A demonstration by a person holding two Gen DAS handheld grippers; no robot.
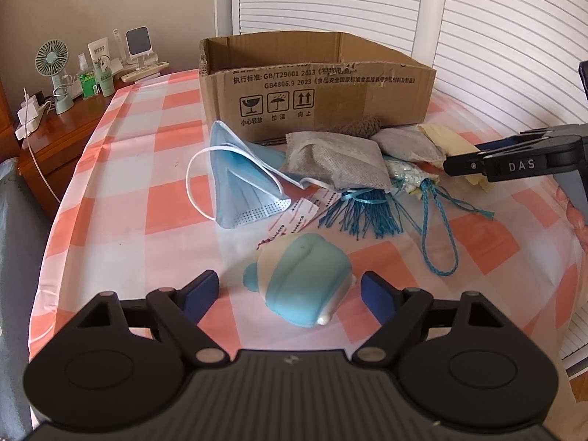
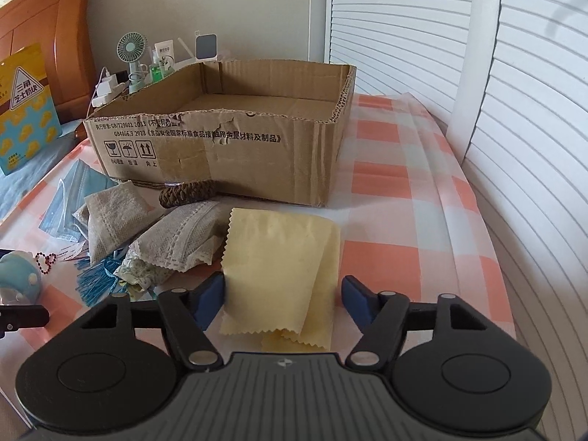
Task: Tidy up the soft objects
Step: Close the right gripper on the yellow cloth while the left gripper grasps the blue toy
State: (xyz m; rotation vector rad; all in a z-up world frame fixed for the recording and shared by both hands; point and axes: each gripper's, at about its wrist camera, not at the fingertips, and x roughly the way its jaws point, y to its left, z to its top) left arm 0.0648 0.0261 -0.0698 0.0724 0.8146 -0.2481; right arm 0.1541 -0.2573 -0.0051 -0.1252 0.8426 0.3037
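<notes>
Soft daylight, bright and even, filtering through the white louvred shutters (image 1: 496, 18) at the back and right. Pale glare across the checked cloth on the counter (image 1: 154, 169) near the blue squishy toy (image 1: 305, 279). Faint, diffuse shadows under the cardboard box (image 2: 235, 147). Strong fisheye bending at the edges, dark vignette in the corners. Slight softness on the nearest parts of each hand-held gripper
</notes>
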